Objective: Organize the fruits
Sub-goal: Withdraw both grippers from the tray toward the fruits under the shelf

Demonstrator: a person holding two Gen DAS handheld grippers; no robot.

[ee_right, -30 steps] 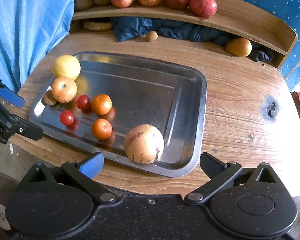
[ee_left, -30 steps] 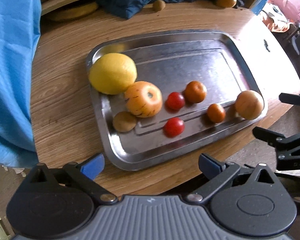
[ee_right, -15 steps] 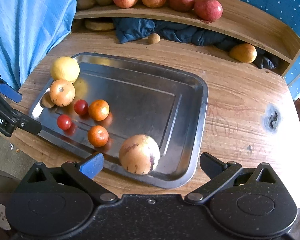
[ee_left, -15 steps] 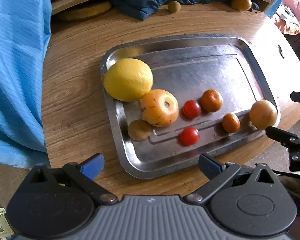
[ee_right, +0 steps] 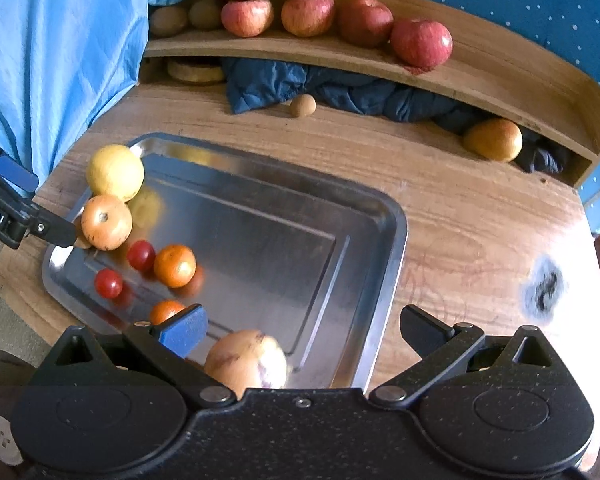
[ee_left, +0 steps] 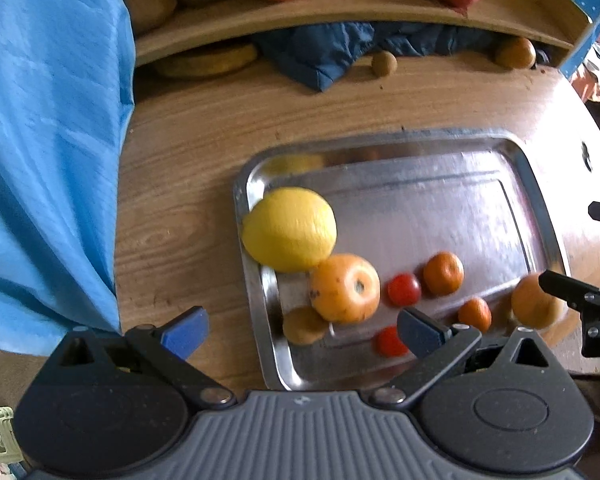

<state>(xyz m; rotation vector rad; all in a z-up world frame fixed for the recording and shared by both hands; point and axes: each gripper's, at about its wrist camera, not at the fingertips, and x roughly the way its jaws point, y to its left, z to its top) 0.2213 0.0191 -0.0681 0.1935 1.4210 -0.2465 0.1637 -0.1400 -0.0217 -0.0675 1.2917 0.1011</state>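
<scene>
Both grippers spread wide and empty over the tray (ee_right: 380, 240), the right gripper (ee_right: 300, 332) lined up on the round tan fruit (ee_right: 246, 358), the left gripper (ee_left: 300, 334) near the persimmon (ee_left: 345, 288), apparently for sorting.

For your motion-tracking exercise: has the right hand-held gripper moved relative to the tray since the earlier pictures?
Yes. The right hand-held gripper has moved forward over the tray, whose near rim and the pale round fruit now lie closer beneath its open jaws.
</scene>
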